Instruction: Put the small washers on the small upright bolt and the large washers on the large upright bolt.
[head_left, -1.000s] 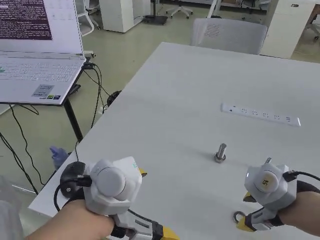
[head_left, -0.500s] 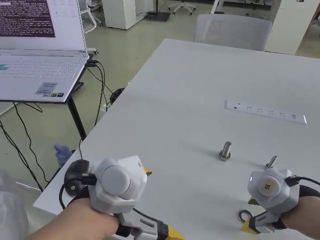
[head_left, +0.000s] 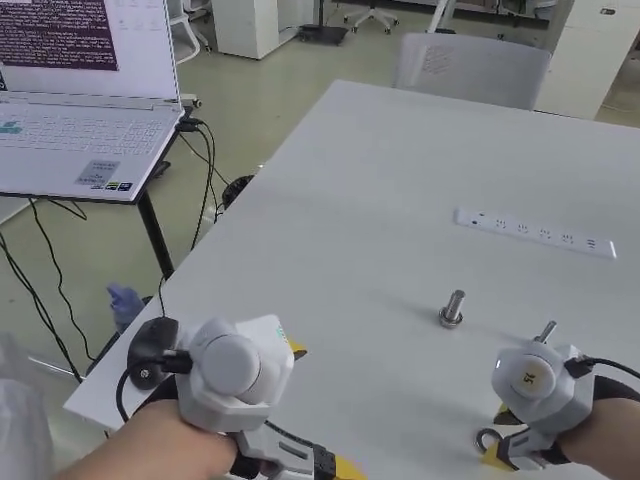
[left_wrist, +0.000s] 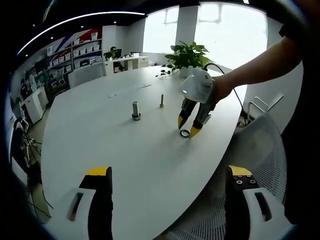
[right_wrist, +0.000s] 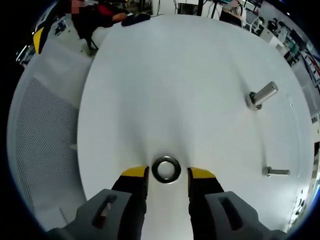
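A large steel washer (right_wrist: 166, 169) lies flat on the white table (head_left: 380, 200), between the open yellow-tipped fingers of my right gripper (right_wrist: 168, 174); it also shows as the washer (left_wrist: 185, 133) and washer (head_left: 487, 438). The right gripper (left_wrist: 190, 127) points down at it. The large upright bolt (head_left: 452, 308) stands mid-table, also seen as the large bolt (right_wrist: 262, 95) and large bolt (left_wrist: 135, 110). The small upright bolt (head_left: 545, 332) stands just beyond the right gripper (head_left: 500, 447); small bolt (right_wrist: 275, 172), small bolt (left_wrist: 161, 100). My left gripper (left_wrist: 165, 175) is open and holds nothing, near the table's front edge.
A white power strip (head_left: 535, 232) lies further back on the table. A grey chair (head_left: 470, 65) stands at the far end. A laptop (head_left: 75, 120) on a side stand and hanging cables (head_left: 195, 190) are left of the table. A mesh chair (left_wrist: 260, 165) sits by the near edge.
The head camera has shifted a little. My right gripper has dropped slightly lower and closer around the washer; the left gripper has barely moved.
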